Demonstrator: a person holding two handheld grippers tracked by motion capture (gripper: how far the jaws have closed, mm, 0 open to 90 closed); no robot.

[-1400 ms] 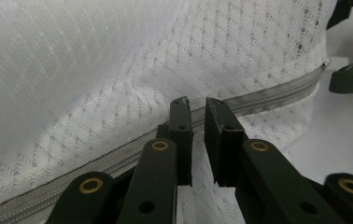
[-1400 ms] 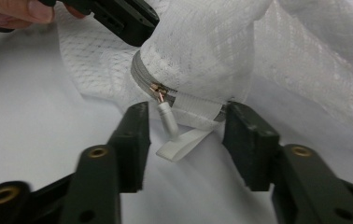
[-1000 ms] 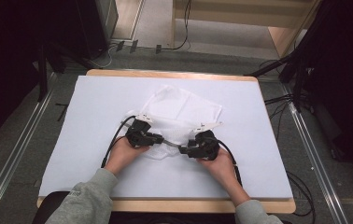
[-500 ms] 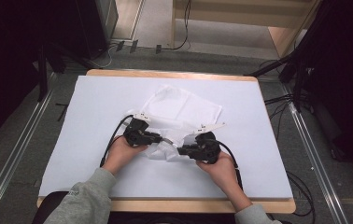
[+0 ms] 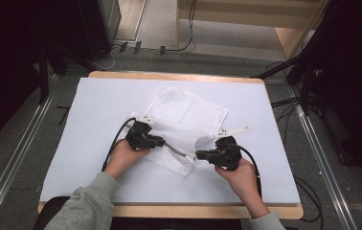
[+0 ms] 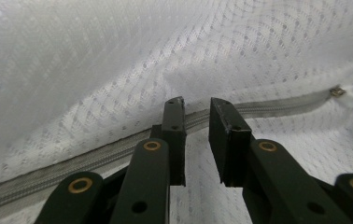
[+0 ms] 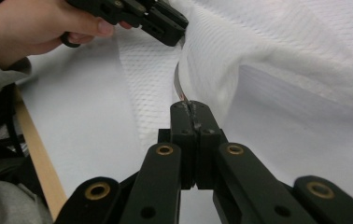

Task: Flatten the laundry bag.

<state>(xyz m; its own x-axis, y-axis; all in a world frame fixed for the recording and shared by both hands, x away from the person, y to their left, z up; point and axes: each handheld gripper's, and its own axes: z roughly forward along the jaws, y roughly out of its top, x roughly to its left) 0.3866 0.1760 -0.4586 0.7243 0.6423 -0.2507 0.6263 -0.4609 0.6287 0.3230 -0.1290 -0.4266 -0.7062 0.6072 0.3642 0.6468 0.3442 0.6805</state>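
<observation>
High view: unzipping under way. Right gripper [image 5: 199, 155] clamped on the zipper pull [image 7: 182, 97] of the mesh bag [image 5: 188, 120]; left gripper [image 5: 162, 142], jaws slightly apart, straddles the zipper tape. Next: pull steadily along the zipper.

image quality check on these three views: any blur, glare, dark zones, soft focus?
High view: even light on the table cover, surroundings nearly black, no glare. Left gripper view: mesh bag sharp near the zipper, softer at top left. Right gripper view: jaws crisp, hand and far mesh slightly soft.

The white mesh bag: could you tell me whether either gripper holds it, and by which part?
The right gripper is shut on the mesh bag at its zipper. The left gripper stands open at the zipper, gripping nothing.
</observation>
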